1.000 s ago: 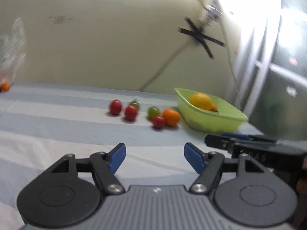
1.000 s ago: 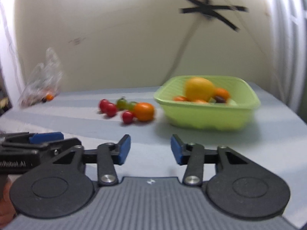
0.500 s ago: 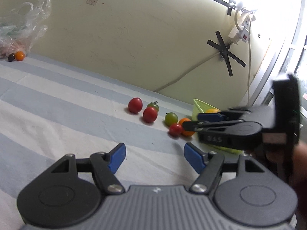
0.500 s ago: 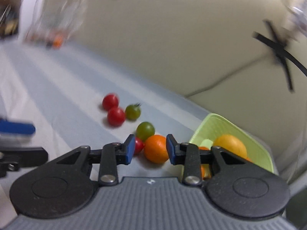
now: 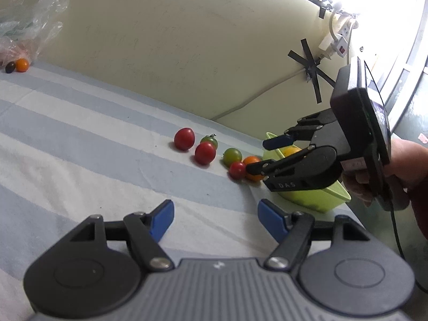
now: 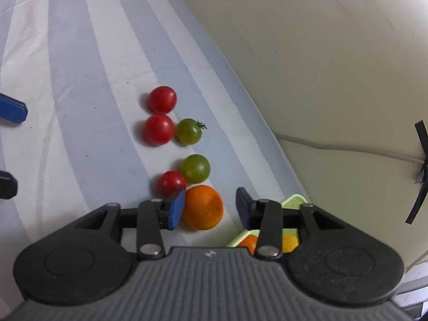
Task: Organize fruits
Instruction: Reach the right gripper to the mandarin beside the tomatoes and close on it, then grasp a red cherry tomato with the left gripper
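Several small fruits lie in a row on the striped cloth: red tomatoes [image 6: 161, 99] [image 6: 157, 129], green ones [image 6: 188, 131] [image 6: 195, 168], a small red one [image 6: 171, 182] and an orange fruit [image 6: 202, 207]. My right gripper [image 6: 210, 208] is open with its fingers on either side of the orange fruit, the left pad close to it; the gripper also shows in the left wrist view [image 5: 263, 155]. The green basket [image 5: 318, 198] with fruit stands just behind it. My left gripper [image 5: 215, 220] is open and empty, low over the cloth, well short of the fruits [image 5: 205, 153].
A plastic bag [image 5: 26, 26] with an orange [image 5: 22, 64] and a dark fruit lies at the far left by the wall. The cream wall runs close behind the fruits. A cable and power strip [image 5: 339, 34] hang on the wall.
My right gripper has moved forward and down over the row, so its fingers now flank the orange fruit. My left gripper has stayed open and almost still.
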Available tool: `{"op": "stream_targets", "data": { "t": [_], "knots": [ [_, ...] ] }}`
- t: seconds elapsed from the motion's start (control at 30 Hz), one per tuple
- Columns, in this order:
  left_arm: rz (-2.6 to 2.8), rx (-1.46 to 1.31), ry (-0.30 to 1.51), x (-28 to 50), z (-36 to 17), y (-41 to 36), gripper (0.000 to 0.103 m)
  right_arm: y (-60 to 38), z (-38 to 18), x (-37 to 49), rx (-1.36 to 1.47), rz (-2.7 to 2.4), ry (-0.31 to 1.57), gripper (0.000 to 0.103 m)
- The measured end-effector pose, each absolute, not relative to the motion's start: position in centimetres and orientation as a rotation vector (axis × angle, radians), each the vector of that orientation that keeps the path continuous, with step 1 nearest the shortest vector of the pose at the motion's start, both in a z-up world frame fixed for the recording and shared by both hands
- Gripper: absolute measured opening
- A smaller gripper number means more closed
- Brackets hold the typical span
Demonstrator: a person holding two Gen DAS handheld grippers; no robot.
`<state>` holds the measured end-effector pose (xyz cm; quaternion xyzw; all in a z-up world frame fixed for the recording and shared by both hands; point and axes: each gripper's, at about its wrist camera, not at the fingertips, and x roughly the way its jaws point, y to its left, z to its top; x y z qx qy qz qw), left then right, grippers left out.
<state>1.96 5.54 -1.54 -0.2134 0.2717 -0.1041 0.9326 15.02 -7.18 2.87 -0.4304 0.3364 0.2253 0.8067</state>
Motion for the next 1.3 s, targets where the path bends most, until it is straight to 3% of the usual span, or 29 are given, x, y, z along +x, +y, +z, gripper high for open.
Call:
{"op": "stream_targets", "data": {
  "t": [0.33,0.37,0.5,0.73,1.03,1.23,1.3],
  "knots": [
    [-0.209,-0.429,0.556,2.1,-1.5,5.5,0.071,-7.5,1.2,13.9,-1.01,0.515,0.711,0.047],
    [-0.209,-0.427,0.553,2.1,-1.5,5.5,0.071,-7.4,1.2,13.8,-1.009,0.517,0.711,0.037],
    [-0.21,-0.411,0.544,2.0,-1.4,5.3,0.071,-7.4,1.8,13.0,-0.958,0.482,0.665,0.034],
    [-0.258,-0.39,0.575,2.5,-1.3,4.9,0.07,-10.5,4.1,6.5,-0.632,0.498,0.583,0.033],
    [-0.317,-0.294,0.625,8.1,0.6,1.6,0.065,-16.4,1.9,0.0,-0.212,0.5,0.524,0.032],
    [-0.267,-0.152,0.656,12.0,-0.1,-2.2,0.049,-17.5,0.8,0.8,-0.06,0.508,0.444,0.035],
    [-0.253,-0.128,0.662,12.4,-0.5,-2.8,0.047,-18.0,0.6,1.5,-0.016,0.516,0.459,0.044]
  ]
}}
